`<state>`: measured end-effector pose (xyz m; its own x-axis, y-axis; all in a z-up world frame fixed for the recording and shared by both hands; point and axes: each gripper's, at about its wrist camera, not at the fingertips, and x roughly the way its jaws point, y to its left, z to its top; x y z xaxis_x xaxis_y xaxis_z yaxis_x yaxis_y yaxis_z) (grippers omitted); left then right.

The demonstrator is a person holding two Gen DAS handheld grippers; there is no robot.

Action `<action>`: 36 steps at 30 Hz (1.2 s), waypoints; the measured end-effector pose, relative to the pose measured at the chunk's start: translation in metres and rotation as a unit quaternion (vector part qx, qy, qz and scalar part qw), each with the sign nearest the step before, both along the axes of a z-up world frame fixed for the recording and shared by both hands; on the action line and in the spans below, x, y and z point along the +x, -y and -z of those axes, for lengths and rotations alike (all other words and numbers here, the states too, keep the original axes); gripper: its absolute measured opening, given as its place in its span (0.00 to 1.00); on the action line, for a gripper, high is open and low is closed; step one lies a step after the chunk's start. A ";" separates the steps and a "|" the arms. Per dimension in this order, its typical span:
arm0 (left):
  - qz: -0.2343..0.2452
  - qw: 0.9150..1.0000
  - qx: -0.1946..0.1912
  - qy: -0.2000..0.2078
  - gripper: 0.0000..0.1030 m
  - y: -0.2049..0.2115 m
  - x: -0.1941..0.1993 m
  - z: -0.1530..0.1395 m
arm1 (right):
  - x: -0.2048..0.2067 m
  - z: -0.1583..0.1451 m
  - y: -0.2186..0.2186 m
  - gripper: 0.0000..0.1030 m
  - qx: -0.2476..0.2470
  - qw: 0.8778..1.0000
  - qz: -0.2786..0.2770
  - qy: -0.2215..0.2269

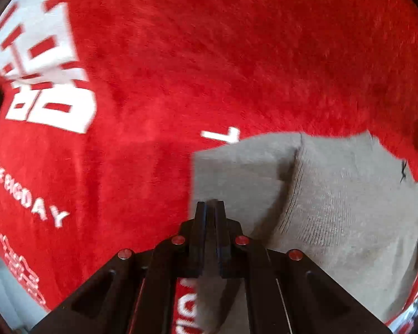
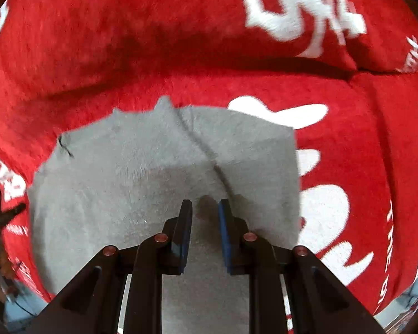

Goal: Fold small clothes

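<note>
A small grey knitted garment (image 1: 334, 208) lies on a red fleece blanket (image 1: 209, 55). It also shows in the right wrist view (image 2: 142, 172), spread flat with a seam running across it. My left gripper (image 1: 210, 206) is shut on an edge of the grey garment, a strip of which passes between its fingers. My right gripper (image 2: 204, 206) is open and empty, hovering just over the middle of the garment with its blue pads (image 2: 223, 222) apart.
The red blanket carries large white characters (image 1: 47, 105) and white lettering (image 2: 320, 208) and covers almost all of the view. A raised fold of blanket (image 2: 237, 64) runs behind the garment. A dark object (image 2: 2, 220) shows at the far left edge.
</note>
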<state>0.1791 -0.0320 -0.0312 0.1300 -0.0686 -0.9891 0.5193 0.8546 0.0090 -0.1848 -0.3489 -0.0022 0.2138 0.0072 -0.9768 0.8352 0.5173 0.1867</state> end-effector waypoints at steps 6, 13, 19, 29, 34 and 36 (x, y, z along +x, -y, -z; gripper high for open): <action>0.069 0.997 -0.041 0.017 0.08 0.004 -0.036 -0.040 | -0.010 -0.012 -0.008 0.20 0.021 0.999 0.009 0.032; 0.085 0.996 0.003 -0.022 0.08 0.017 -0.062 0.003 | -0.021 0.019 -0.007 0.16 0.041 0.999 0.025 0.017; 0.059 0.998 0.012 -0.020 0.08 -0.012 -0.052 -0.004 | -0.064 0.006 -0.001 0.22 0.042 0.996 0.084 0.001; 0.068 0.997 0.018 -0.018 0.08 -0.036 -0.076 -0.022 | -0.070 -0.011 -0.051 0.35 0.074 0.994 0.079 0.021; 0.068 0.997 0.007 -0.033 0.08 -0.041 -0.092 -0.031 | -0.056 -0.007 -0.086 0.35 0.100 0.992 0.066 0.030; 0.067 0.997 0.002 -0.029 0.13 -0.044 -0.100 -0.037 | -0.050 -0.004 -0.100 0.36 0.110 0.991 0.061 0.032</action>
<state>0.0795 0.0116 0.0058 0.0615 -0.0784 -0.9950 0.6289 0.7772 -0.0223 -0.2346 -0.2493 0.0023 0.2884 0.1893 -0.9386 0.8718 0.3535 0.3392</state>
